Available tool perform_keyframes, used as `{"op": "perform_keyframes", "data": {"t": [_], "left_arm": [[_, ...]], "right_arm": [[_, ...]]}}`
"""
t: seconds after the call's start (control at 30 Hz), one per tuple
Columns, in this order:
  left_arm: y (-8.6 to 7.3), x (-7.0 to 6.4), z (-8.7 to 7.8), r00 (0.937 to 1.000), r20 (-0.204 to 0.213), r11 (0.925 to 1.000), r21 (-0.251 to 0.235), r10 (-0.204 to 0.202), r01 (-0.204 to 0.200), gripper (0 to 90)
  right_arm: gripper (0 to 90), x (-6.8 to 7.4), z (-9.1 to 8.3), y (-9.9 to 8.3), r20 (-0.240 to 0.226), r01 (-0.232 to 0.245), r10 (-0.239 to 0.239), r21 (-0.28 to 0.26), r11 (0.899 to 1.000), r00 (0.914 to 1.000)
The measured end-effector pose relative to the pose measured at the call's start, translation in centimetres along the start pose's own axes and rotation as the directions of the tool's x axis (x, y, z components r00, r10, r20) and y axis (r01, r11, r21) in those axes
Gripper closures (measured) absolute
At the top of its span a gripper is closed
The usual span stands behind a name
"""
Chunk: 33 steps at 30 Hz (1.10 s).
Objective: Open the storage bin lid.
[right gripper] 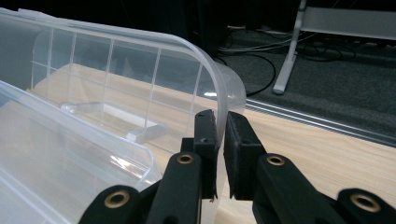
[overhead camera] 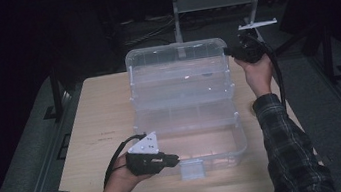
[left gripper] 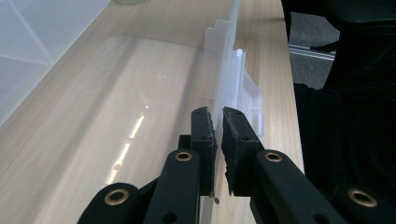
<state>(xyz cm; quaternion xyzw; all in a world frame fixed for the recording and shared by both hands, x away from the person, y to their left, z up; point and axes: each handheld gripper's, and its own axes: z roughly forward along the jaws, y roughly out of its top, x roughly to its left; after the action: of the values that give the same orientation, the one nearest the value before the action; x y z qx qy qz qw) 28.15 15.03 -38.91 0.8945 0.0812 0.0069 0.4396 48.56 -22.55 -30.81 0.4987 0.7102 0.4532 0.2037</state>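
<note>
Dim room, black beyond the pale wooden tabletop (overhead camera: 100,116), dark carpet and metal stand legs (overhead camera: 177,19) behind. Nearest, at the front edge: left hand (overhead camera: 120,181) coming in from the bottom, holding the left gripper (overhead camera: 175,159) with its grey three-cornered plate on top, pointed toward the table's right side. Jaws drawn nearly together on the thin front wall of the clear plastic hinged storage box (overhead camera: 187,124), one pad inside and one outside, just left of the translucent front latch tab (overhead camera: 192,169); same grip in the left gripper view, left gripper (left gripper: 218,135) pinching the wall edge with the latch tab (left gripper: 243,93) just past the pads. Box open across the middle of the table, shallow base toward the front edge, lift-out tray tier behind it, lid standing up toward the far edge. Farther back, near the far right corner: right hand (overhead camera: 258,71), plaid sleeve (overhead camera: 292,149) along the right edge, right gripper (overhead camera: 231,53) at the lid's upper right corner. In the right gripper view, right gripper (right gripper: 221,133) clamped on the lid's curved rim, box (right gripper: 93,93) stretching away to the left.
</note>
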Motion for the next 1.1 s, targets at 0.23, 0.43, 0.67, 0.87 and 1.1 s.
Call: {"op": "perform_keyframes", "data": {"t": [0.23,0.43,0.67,0.87,1.1], "left_arm": [[0.1,-0.1,0.1,1.0000,-0.001,0.9999,0.010,0.006,-0.006,83.2],[0.0,0.0,0.0,1.0000,0.001,1.0000,0.003,0.005,-0.005,83.3],[0.0,-0.1,0.0,0.9999,-0.005,0.9999,0.011,0.013,-0.013,83.3],[0.0,-0.1,0.1,1.0000,-0.005,1.0000,0.003,0.004,-0.004,83.2],[0.0,-0.1,0.0,0.9999,-0.010,0.9999,0.010,0.013,-0.013,83.0]], "right_arm": [[83.7,0.1,0.8,-0.4,0.042,0.003,-0.003,-0.002,1.000,0.9991],[90.0,-0.9,2.2,-1.2,0.023,-0.023,0.023,0.010,1.000,0.9995],[90.0,-1.5,3.2,-2.4,0.042,-0.031,0.029,0.053,0.998,0.9987],[90.0,-1.7,2.9,-2.7,0.046,-0.027,0.025,0.050,0.998,0.9986],[90.0,-1.6,1.5,-2.5,0.051,0.005,-0.007,0.024,1.000,0.9987]]}}
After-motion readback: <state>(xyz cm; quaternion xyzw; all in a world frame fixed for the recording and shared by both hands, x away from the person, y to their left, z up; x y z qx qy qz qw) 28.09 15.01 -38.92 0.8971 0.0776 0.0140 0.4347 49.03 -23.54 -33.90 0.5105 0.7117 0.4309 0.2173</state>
